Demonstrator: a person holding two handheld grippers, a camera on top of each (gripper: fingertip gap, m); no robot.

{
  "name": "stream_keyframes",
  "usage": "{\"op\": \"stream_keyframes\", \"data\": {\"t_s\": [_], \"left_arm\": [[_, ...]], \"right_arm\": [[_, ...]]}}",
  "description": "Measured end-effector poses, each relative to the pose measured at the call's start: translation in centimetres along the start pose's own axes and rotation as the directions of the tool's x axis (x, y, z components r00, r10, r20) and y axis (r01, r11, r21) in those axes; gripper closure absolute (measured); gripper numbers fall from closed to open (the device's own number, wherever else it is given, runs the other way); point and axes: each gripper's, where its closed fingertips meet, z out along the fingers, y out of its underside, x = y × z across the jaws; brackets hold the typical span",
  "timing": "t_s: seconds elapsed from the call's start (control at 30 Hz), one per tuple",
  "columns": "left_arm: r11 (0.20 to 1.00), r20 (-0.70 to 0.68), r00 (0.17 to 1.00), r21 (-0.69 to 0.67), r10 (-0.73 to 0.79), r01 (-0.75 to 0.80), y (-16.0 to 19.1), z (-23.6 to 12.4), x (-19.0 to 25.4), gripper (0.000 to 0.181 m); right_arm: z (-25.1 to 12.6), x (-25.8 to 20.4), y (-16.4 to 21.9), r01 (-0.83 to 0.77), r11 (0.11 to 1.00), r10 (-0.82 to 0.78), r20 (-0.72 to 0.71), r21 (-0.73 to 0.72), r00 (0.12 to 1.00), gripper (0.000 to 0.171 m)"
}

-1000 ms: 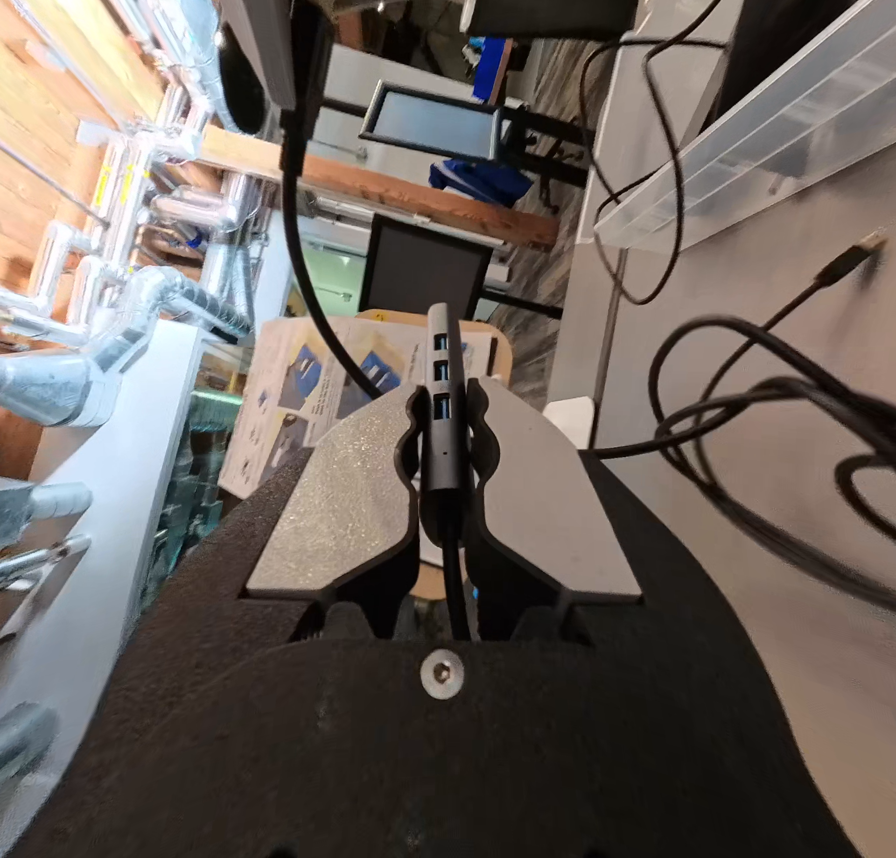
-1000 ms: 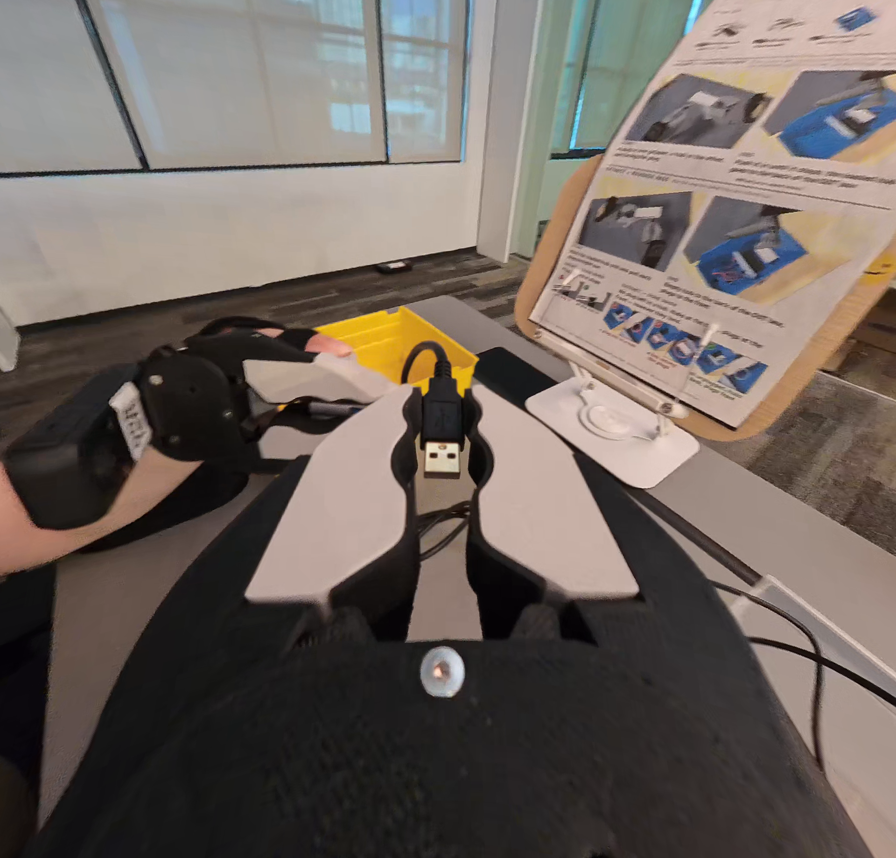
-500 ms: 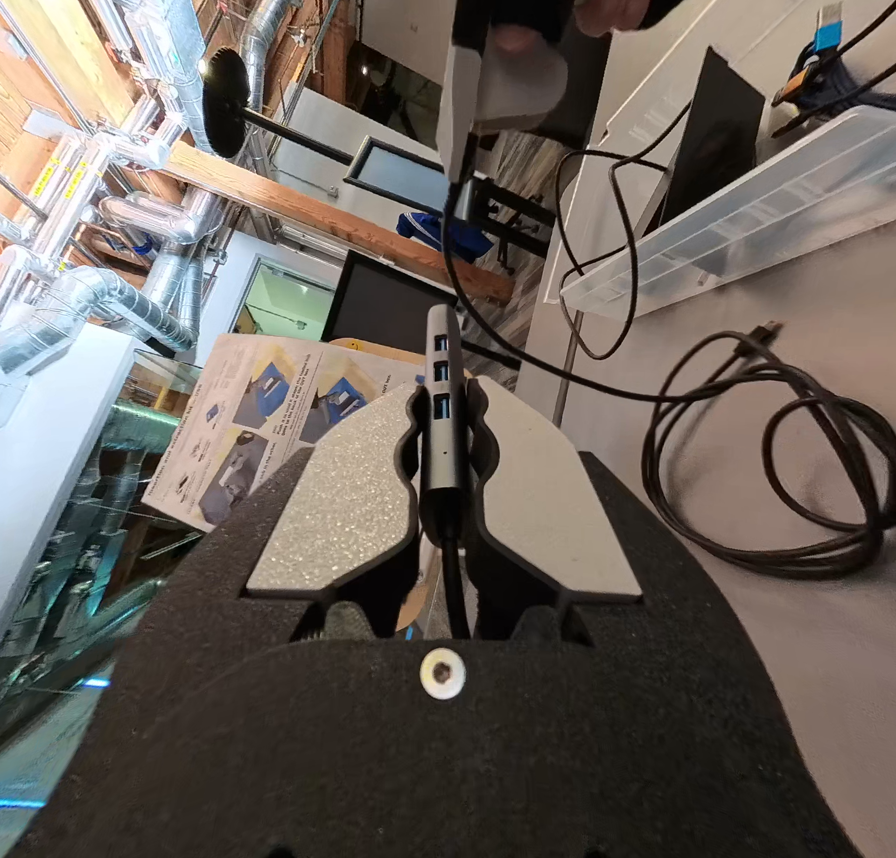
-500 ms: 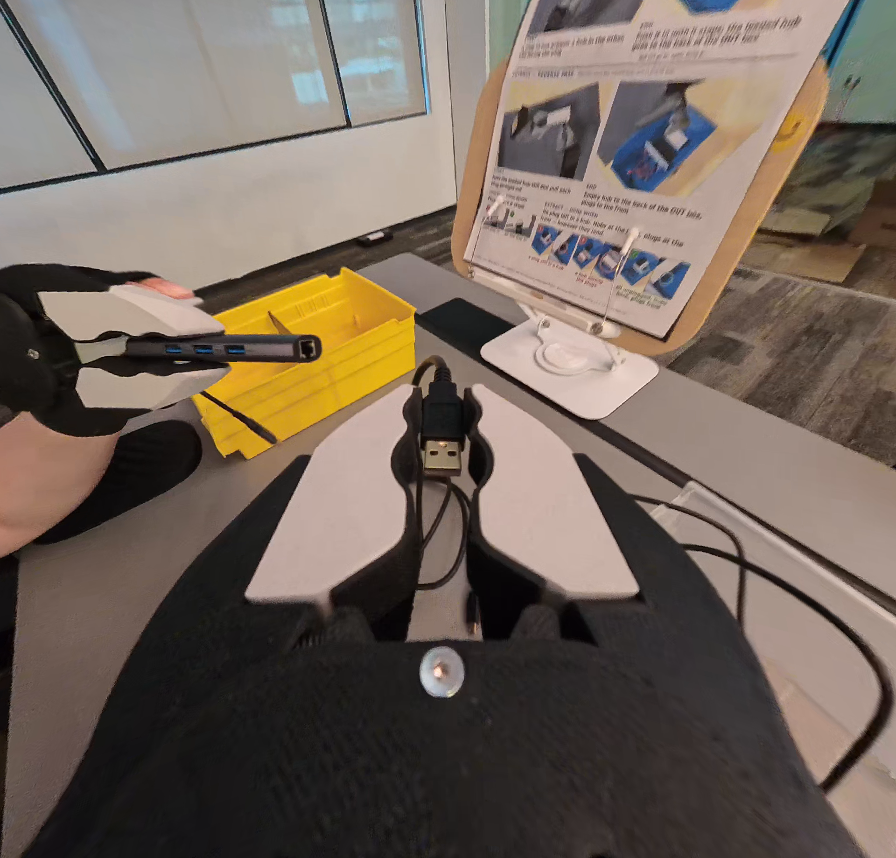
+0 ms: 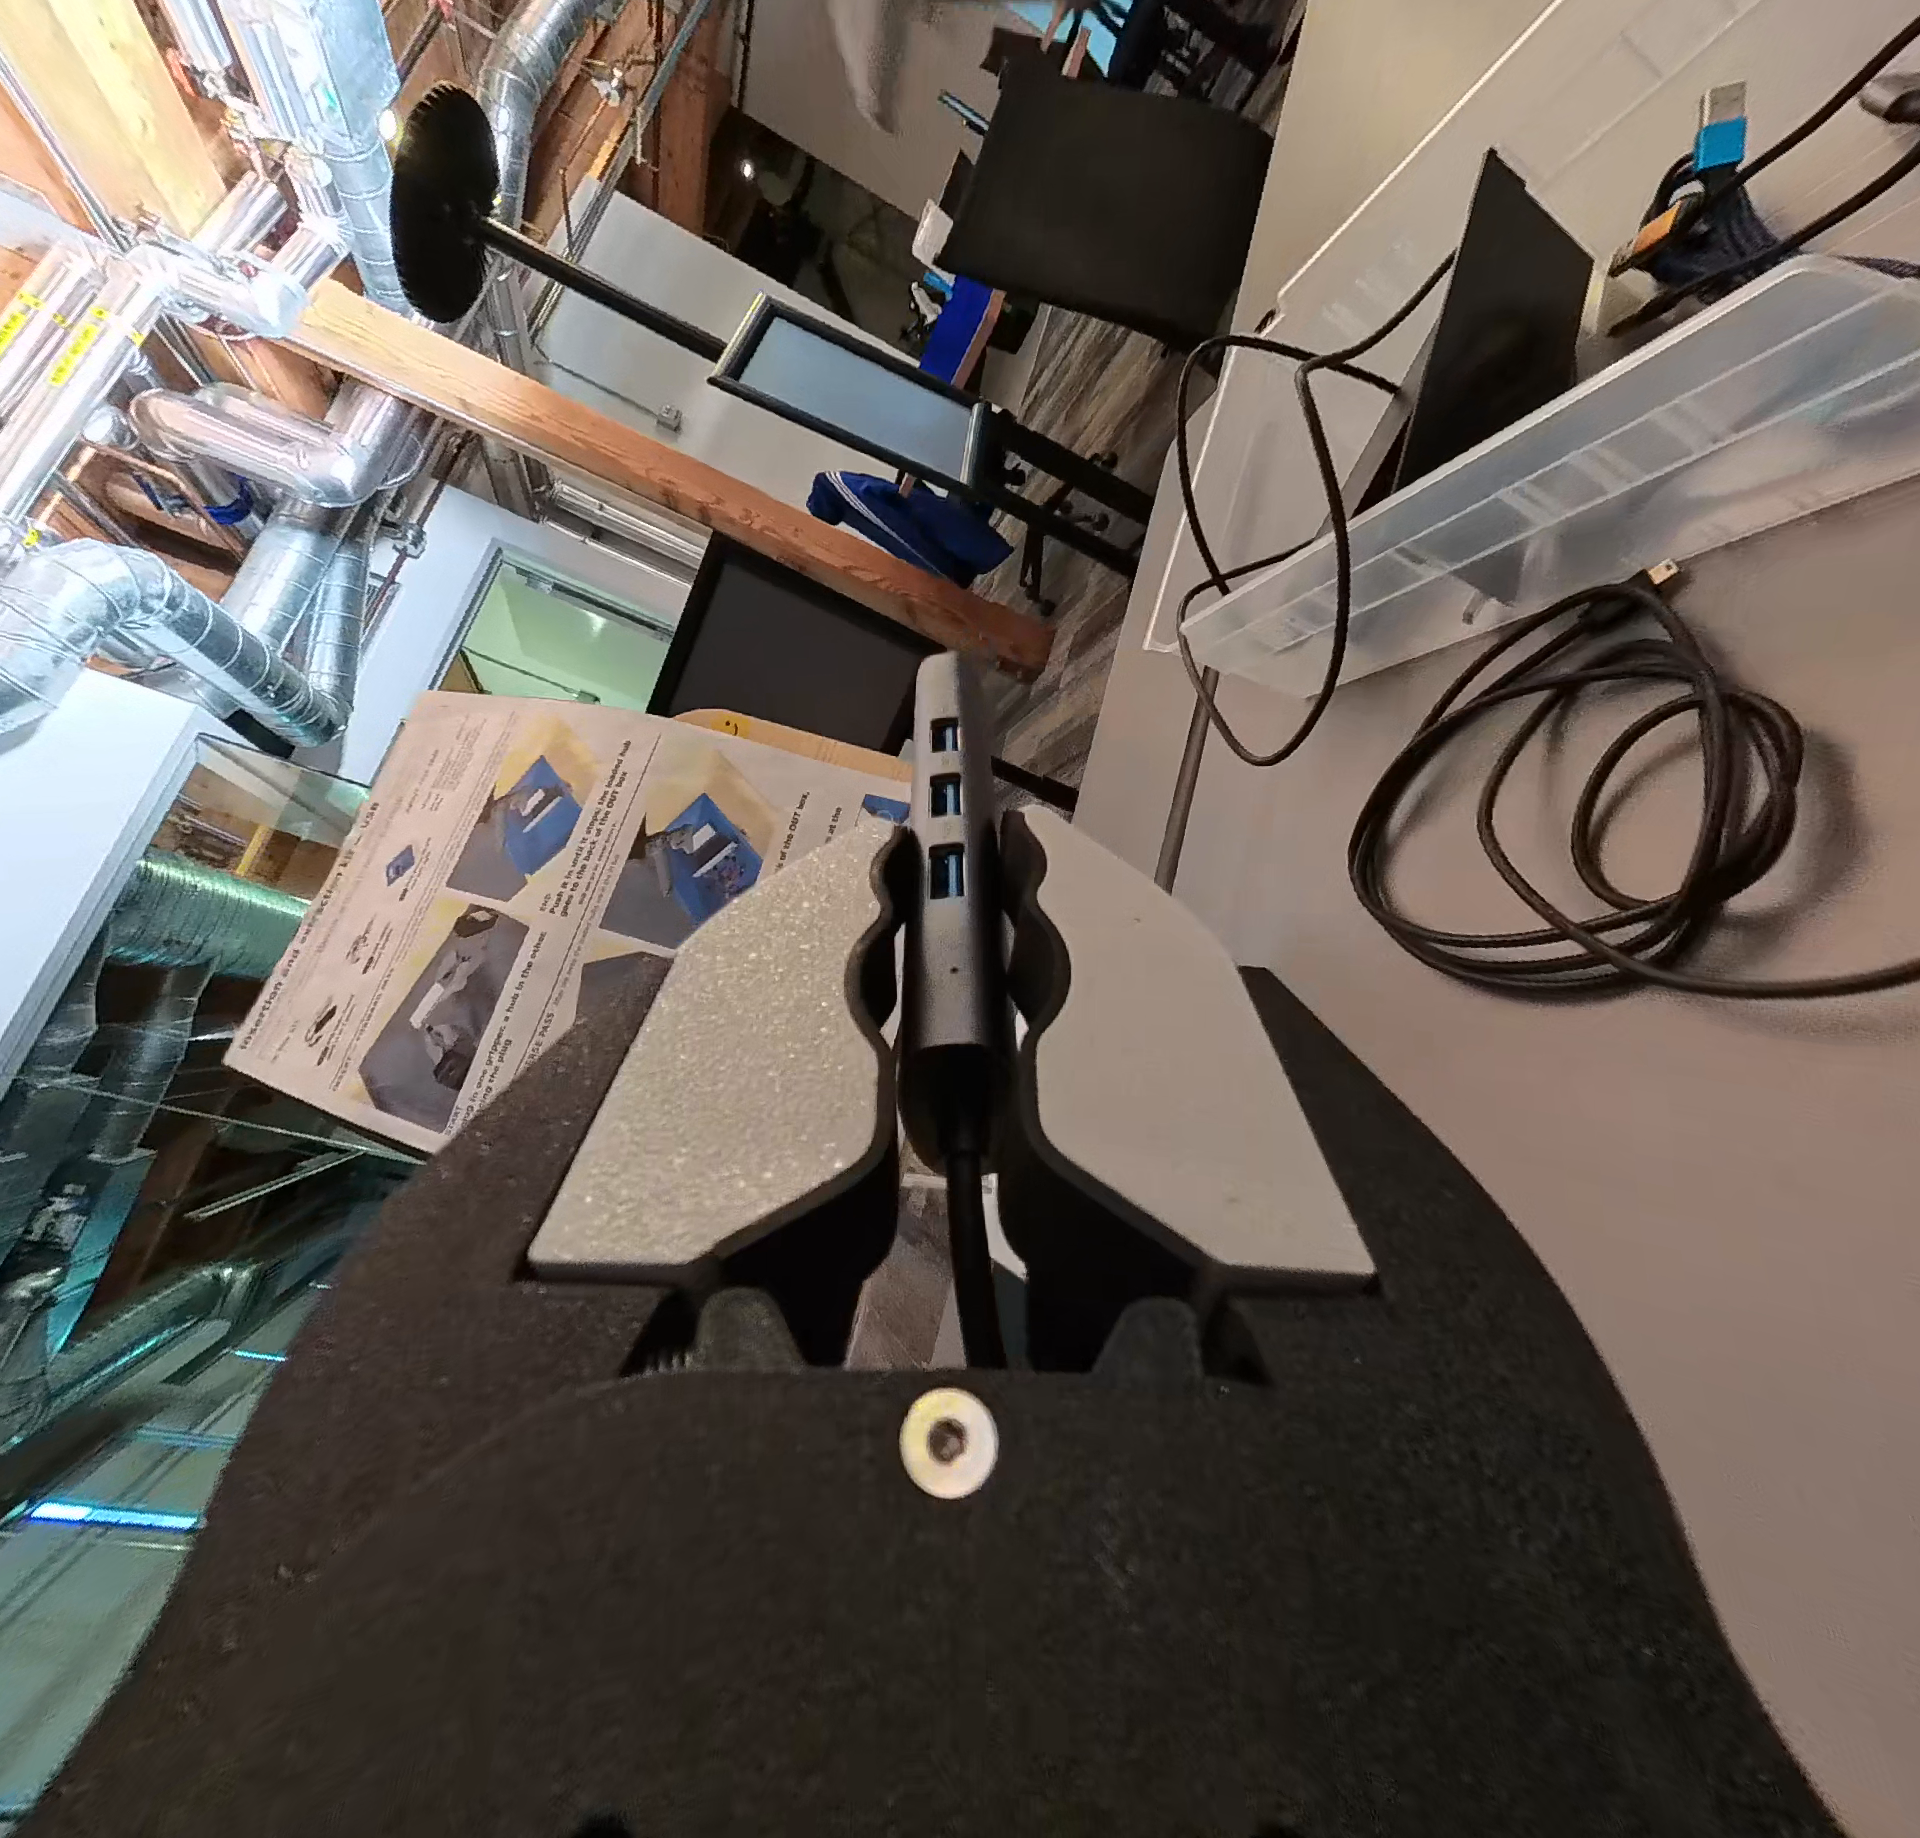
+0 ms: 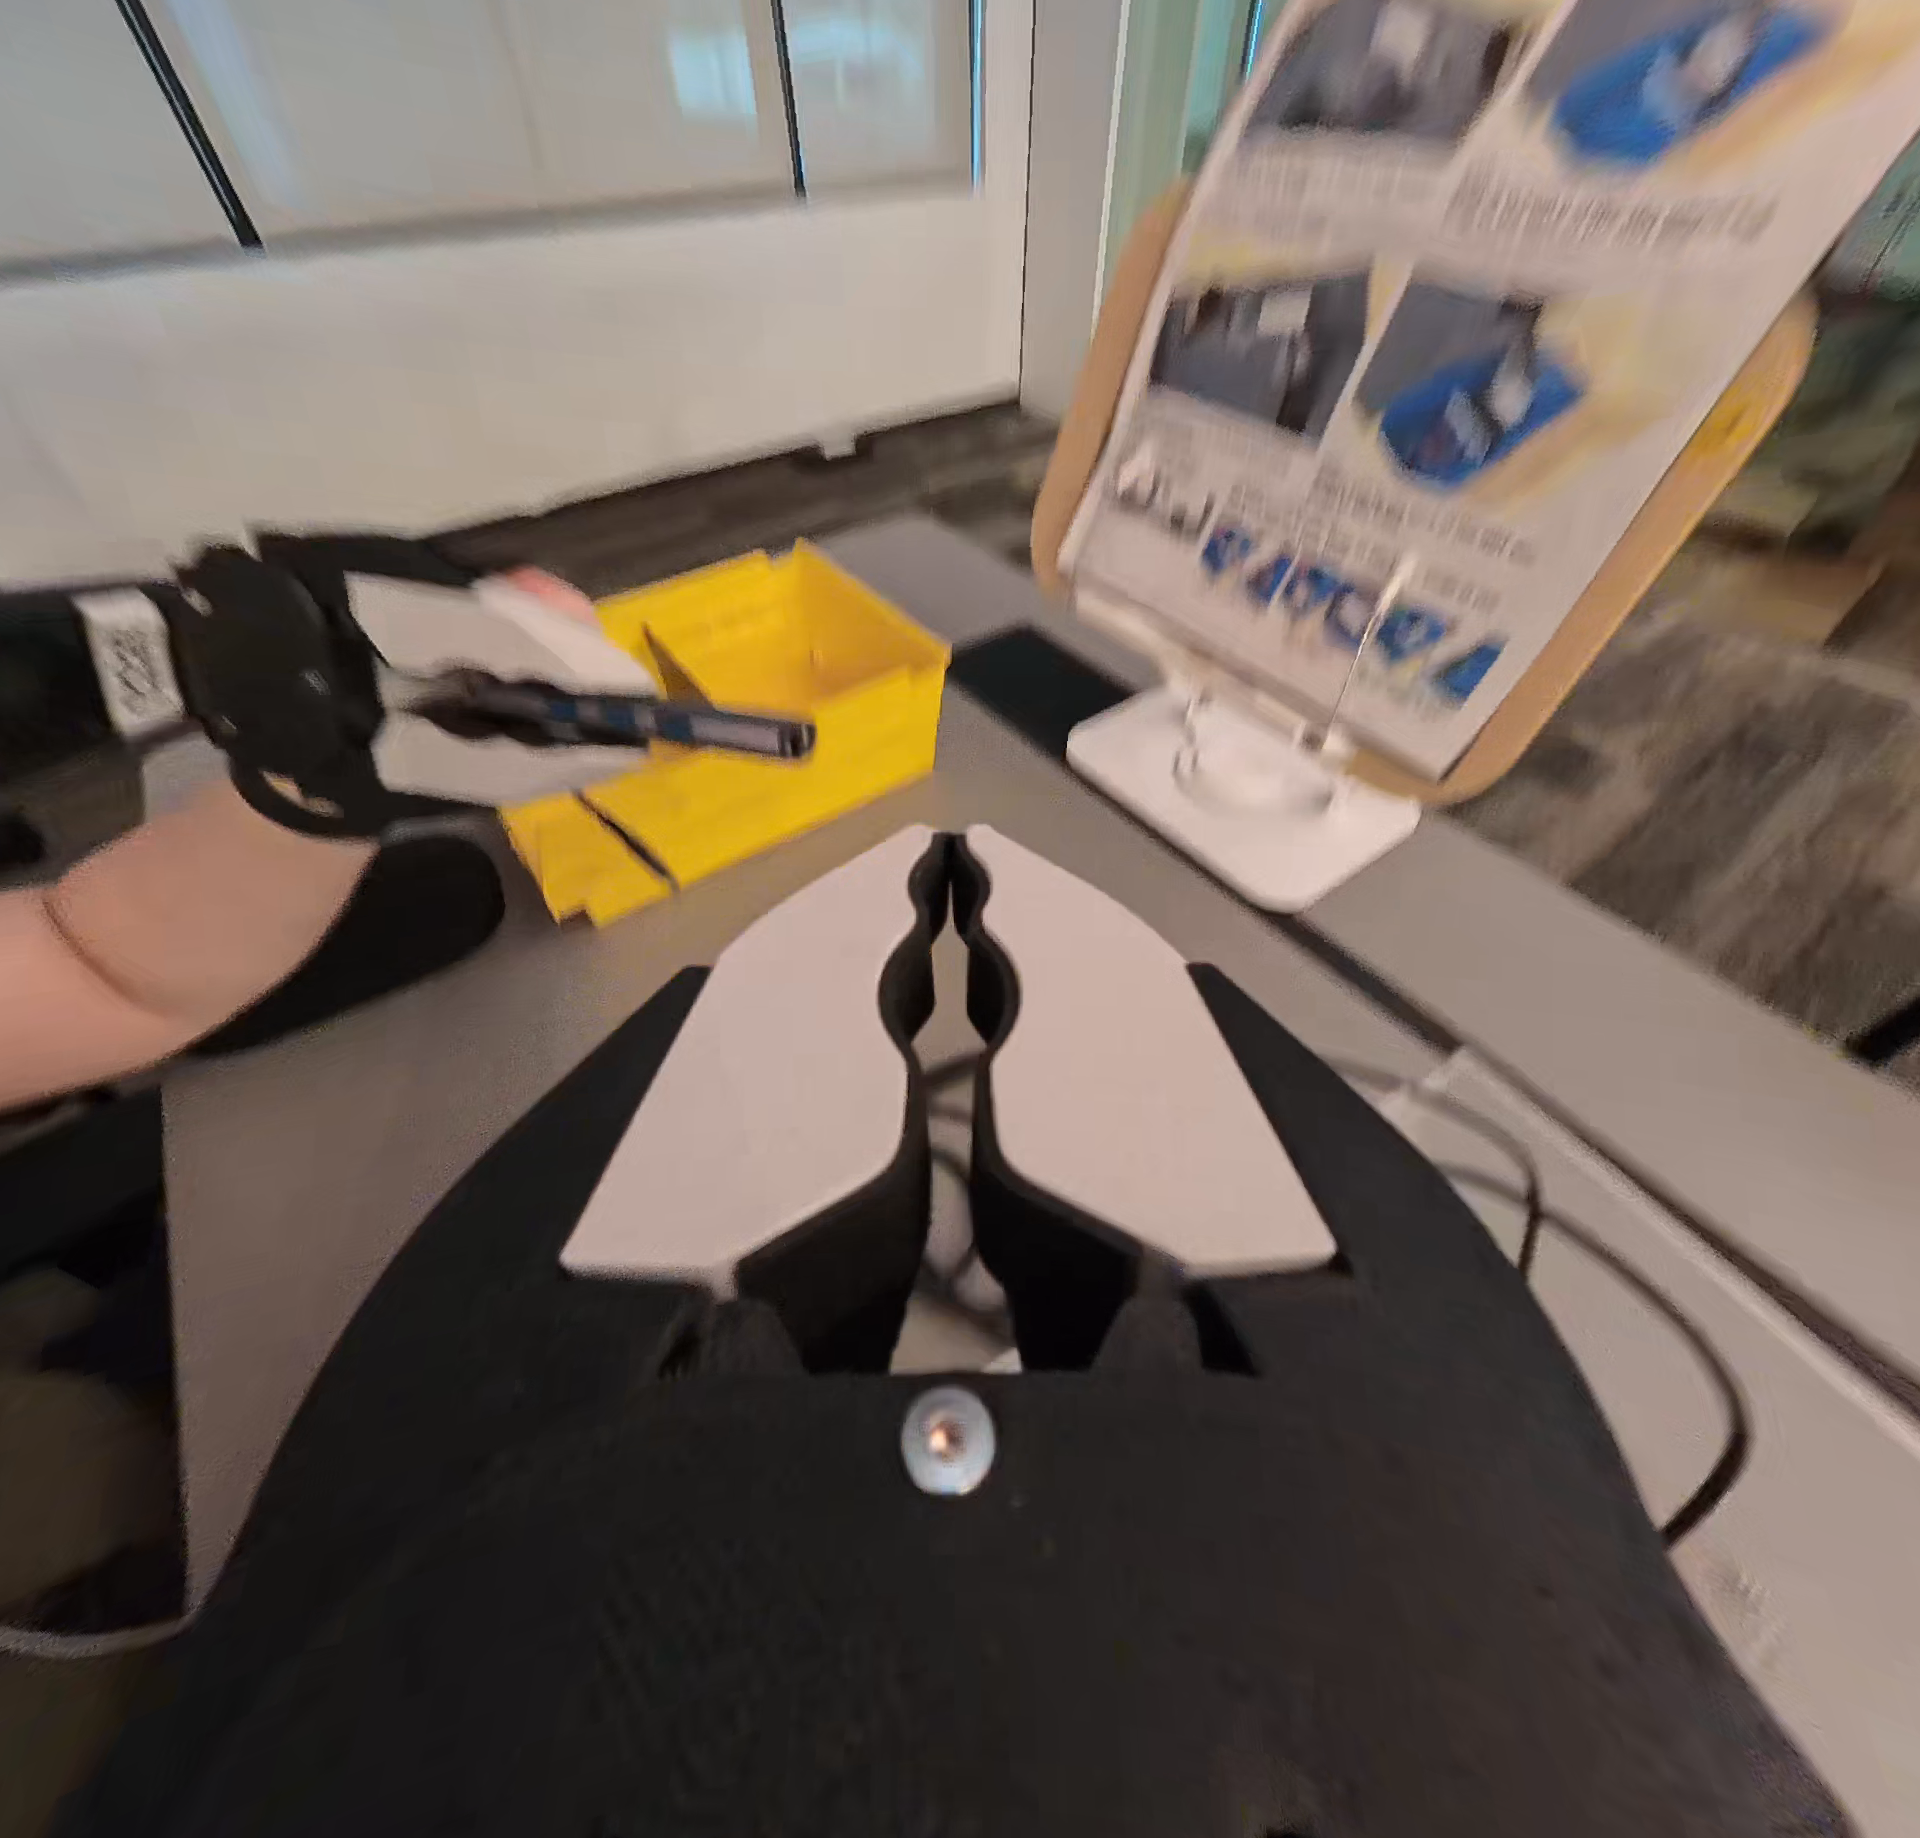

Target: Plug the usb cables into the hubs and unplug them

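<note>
Hub (image 5: 940,915) clamped lengthwise in my left gripper (image 5: 951,858), three ports facing up. Right gripper (image 6: 951,858) pinched together, nothing in it. Coiled usb cable (image 5: 1579,832) lies right of the left tool; fetching its plug is probably next.

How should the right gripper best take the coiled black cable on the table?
Probably at its plug, coming from above: that end lies free outside the loops of the coiled black cable, so the fingers can close across it.
</note>
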Motion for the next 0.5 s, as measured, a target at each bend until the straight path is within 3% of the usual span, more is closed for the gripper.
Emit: {"op": "stream_keyframes", "data": {"t_s": [0.1,0.17,0.33,0.5], "left_arm": [[1.000,0.016,1.000,-0.022,0.016,-0.016,0.4,-0.3,-0.5,0.165],[1.000,0.028,0.999,-0.028,0.015,-0.014,0.6,-0.7,-1.2,0.165],[0.998,0.056,0.998,-0.052,-0.016,0.019,1.8,-2.1,-3.1,0.165],[0.998,0.086,0.995,-0.034,-0.055,0.058,2.0,-3.7,-4.9,0.165]], "right_arm": [[3.1,-0.6,6.6,-0.103,0.964,0.113,0.028,-0.245,0.993,0.171],[4.9,-2.2,10.8,-0.085,0.931,0.108,0.047,-0.354,0.993,0.171],[7.9,-5.9,17.6,0.053,0.863,-0.010,0.088,-0.502,0.996,0.166],[9.0,-6.5,21.4,0.314,0.693,-0.308,0.127,-0.649,0.943,0.140]]}}
